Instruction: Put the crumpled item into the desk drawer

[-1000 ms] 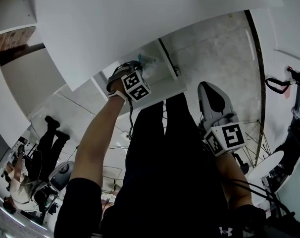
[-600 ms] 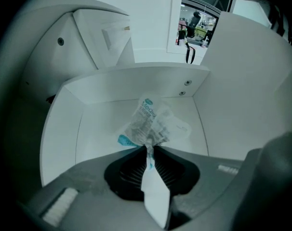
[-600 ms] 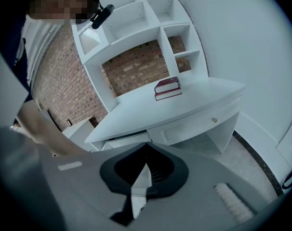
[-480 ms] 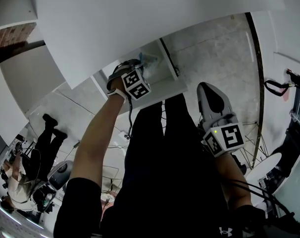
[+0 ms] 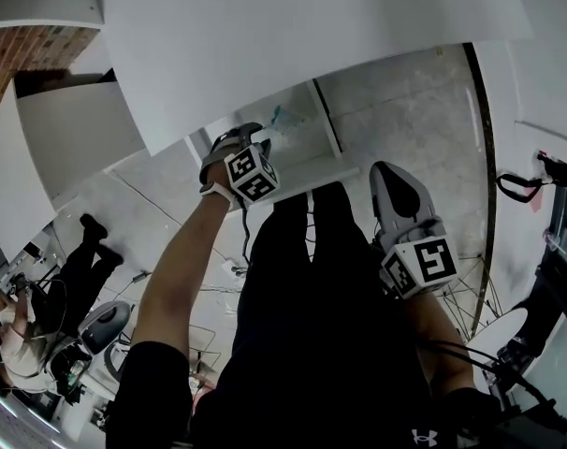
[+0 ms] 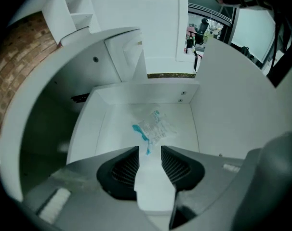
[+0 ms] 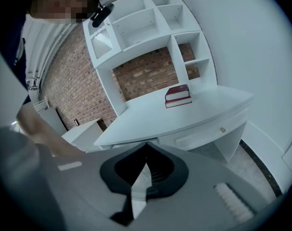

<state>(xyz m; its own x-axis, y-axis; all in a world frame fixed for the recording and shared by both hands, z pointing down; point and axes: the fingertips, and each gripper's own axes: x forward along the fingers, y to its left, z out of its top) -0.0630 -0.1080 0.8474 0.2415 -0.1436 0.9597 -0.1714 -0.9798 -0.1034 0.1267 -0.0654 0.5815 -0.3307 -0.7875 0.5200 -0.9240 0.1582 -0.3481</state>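
The crumpled item (image 6: 153, 126), clear plastic with teal print, lies loose on the floor of the open white desk drawer (image 6: 110, 129). My left gripper (image 6: 150, 160) hovers over the drawer's near edge; its jaws are opening and nothing is between the pads. In the head view the left gripper (image 5: 251, 157) reaches under the desktop to the drawer (image 5: 307, 148), where a teal bit of the item (image 5: 278, 117) shows. The right gripper (image 5: 403, 190) hangs apart at the right, by the person's legs. Its jaws (image 7: 146, 147) meet at the tips, empty.
The white desk (image 7: 184, 117) carries two red books (image 7: 178, 96) and white shelving (image 7: 151, 28) against a brick wall. A low white cabinet (image 7: 81, 133) stands to its left. Other people (image 5: 82, 255) are behind, at the lower left.
The left gripper has drawn back a little from the drawer. The teal-printed item stays in the drawer, now apart from the gripper. The right gripper has barely moved.
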